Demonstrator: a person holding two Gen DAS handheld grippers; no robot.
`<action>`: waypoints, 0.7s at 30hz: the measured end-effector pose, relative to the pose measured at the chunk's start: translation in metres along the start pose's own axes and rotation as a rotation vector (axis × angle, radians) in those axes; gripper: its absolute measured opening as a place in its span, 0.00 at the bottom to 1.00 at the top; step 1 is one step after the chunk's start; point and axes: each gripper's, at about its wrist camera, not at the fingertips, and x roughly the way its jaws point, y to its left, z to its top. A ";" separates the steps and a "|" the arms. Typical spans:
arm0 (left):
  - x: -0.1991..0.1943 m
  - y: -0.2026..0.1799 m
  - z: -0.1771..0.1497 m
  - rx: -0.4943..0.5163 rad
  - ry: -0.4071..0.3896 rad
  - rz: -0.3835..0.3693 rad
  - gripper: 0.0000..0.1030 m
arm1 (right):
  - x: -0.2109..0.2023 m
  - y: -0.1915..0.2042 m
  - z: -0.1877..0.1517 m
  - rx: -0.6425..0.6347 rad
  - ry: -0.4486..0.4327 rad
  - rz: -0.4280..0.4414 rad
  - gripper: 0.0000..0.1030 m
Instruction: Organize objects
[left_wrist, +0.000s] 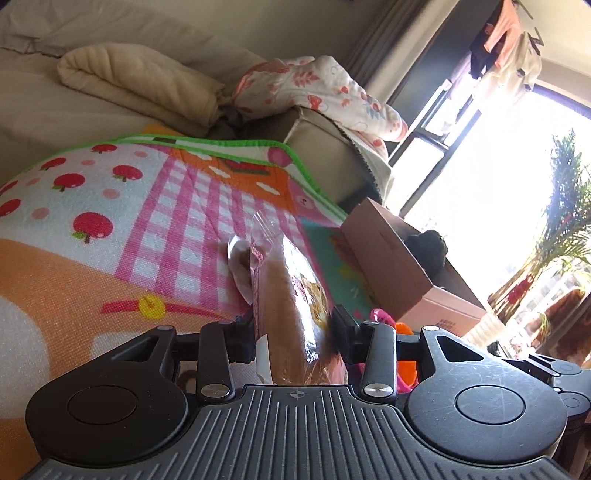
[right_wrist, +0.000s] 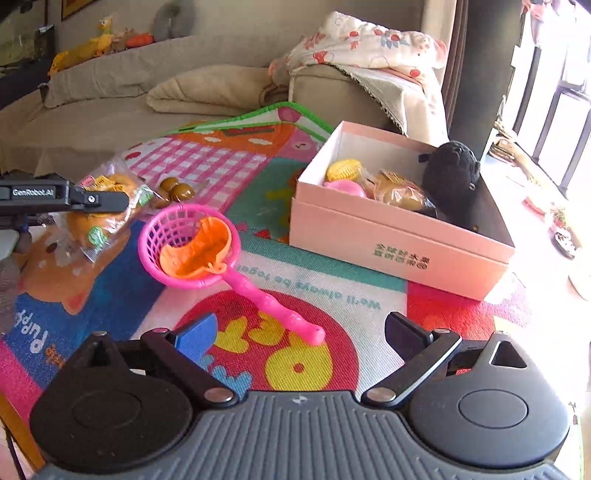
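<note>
My left gripper (left_wrist: 295, 325) is shut on a clear plastic packet of bread (left_wrist: 291, 295) and holds it above the colourful play mat (left_wrist: 110, 229). In the right wrist view the same packet (right_wrist: 99, 206) hangs from the left gripper's finger (right_wrist: 99, 199) at the far left. My right gripper (right_wrist: 299, 332) is open and empty, low over the mat (right_wrist: 332, 295). Ahead of it lies a pink toy net (right_wrist: 184, 243) with an orange piece (right_wrist: 199, 251) inside; its handle points at me. A pink box (right_wrist: 399, 236) to the right holds a yellow toy, wrapped buns and a black plush (right_wrist: 450, 173).
Small brown round things (right_wrist: 177, 190) lie on the mat beyond the net. A beige sofa (right_wrist: 110, 110) with folded blankets stands behind the mat. The pink box also shows in the left wrist view (left_wrist: 399, 266). Windows and plants are at the right.
</note>
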 end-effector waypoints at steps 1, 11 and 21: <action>0.000 -0.002 0.000 0.003 0.002 0.001 0.43 | -0.002 0.004 0.002 -0.015 -0.024 0.011 0.90; -0.011 -0.016 -0.002 0.075 0.019 0.009 0.43 | 0.041 0.038 0.039 0.021 -0.062 0.148 0.78; -0.017 -0.017 -0.005 0.101 0.025 0.013 0.43 | 0.051 0.050 0.025 -0.037 0.025 0.079 0.21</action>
